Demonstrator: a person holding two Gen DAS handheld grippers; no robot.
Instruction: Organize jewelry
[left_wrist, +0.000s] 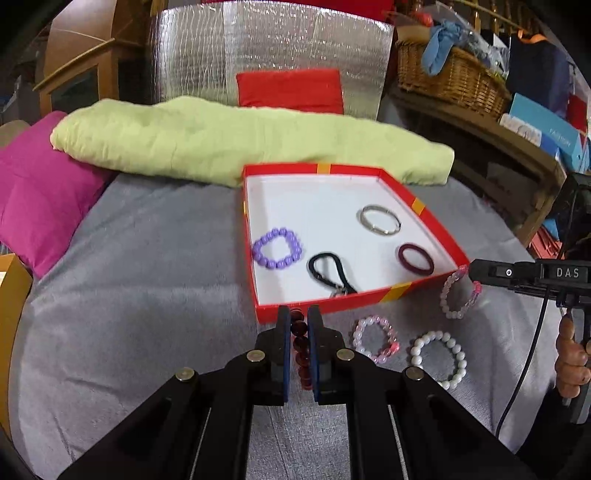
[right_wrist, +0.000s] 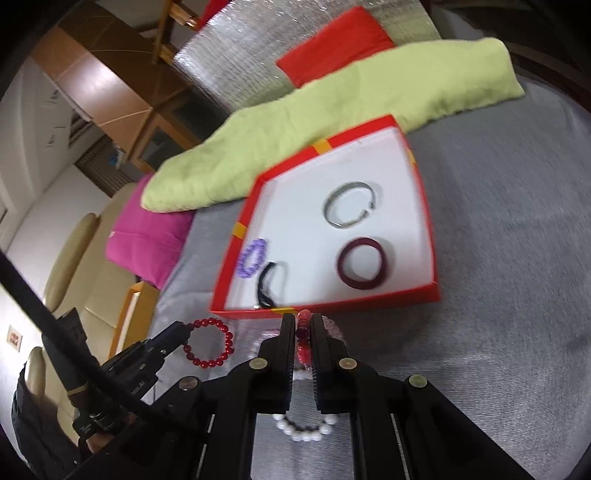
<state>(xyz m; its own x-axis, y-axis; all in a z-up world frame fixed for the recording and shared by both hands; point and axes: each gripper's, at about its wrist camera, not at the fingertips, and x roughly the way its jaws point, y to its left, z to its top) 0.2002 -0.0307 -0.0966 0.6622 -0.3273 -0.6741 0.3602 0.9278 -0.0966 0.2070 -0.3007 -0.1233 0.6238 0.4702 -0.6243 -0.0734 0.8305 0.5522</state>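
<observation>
A grey bed (left_wrist: 147, 295) carries a red box (left_wrist: 436, 236) near its far edge, beside a green pillow (left_wrist: 221, 140). Inside the box lie four rings and bands. The left gripper (left_wrist: 298, 317) has its jaws clenched on a dark red bead bracelet (left_wrist: 300, 347). The right gripper (right_wrist: 303, 321) grasps a pink bead bracelet (right_wrist: 303, 350), probably lifted off the bed.

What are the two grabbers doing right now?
Left gripper shut on dark red bead bracelet. Right gripper shut on pink bead bracelet. Red box just ahead, nothing blocking.
</observation>
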